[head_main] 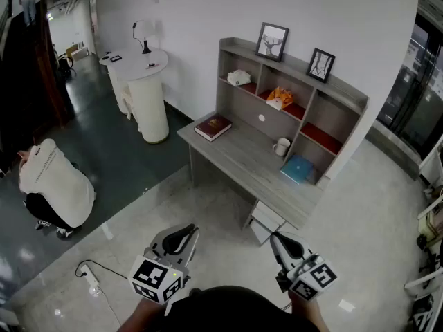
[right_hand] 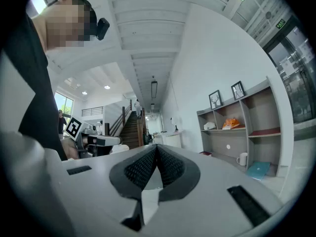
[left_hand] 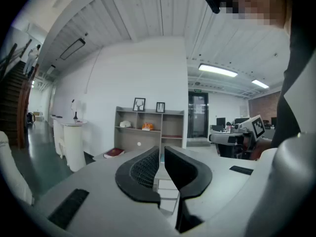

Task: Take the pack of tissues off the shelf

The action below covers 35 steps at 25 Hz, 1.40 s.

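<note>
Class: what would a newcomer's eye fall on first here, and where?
The grey desk with its shelf unit stands against the white wall, an orange pack bright in the middle compartment. The left gripper and right gripper hang empty at the head view's bottom; a person crouches far left.

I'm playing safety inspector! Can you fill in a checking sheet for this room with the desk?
Surface: grey desk with shelf unit.
Job's things: orange pack, likely the tissues, in a middle shelf compartment, untouched.
Clutter: red book, white mug, blue notebook on desk; white object on shelf; framed pictures on top.
Grippers: left gripper jaws slightly apart, right gripper shut, both empty, far from desk.
Cables: power strip and black cable on floor.
Surroundings: crouching person, white round counter.
</note>
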### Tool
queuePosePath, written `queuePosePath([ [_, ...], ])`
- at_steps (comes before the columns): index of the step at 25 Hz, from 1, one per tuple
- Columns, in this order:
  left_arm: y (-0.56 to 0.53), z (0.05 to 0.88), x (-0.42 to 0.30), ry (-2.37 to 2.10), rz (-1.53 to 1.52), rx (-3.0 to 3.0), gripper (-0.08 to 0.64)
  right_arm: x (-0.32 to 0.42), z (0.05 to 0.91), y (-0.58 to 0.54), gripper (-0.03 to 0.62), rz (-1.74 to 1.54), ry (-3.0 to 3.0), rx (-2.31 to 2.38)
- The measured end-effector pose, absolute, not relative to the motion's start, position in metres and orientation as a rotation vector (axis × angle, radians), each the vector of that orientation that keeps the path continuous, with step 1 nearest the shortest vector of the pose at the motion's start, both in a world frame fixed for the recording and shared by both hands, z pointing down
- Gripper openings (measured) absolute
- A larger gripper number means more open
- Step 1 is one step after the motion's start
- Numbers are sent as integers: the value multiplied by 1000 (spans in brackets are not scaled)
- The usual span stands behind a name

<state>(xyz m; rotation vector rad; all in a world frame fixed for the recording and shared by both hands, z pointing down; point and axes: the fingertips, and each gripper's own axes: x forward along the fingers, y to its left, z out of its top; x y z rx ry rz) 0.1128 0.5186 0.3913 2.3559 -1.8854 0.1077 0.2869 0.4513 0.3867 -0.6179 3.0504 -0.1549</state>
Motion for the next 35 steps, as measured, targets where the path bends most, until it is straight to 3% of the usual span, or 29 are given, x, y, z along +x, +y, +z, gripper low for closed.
queuePosePath([
  [13, 528, 397, 95, -1863, 69, 2354, 46, 268, 390, 461, 17, -151, 3058, -632],
  [26, 557, 437, 42, -1778, 71, 2307, 46, 182, 423, 518, 20, -73, 3203, -419],
  [35, 524, 449, 24, -1713, 55, 2300, 46, 172, 437, 487, 20, -215, 3208, -512],
])
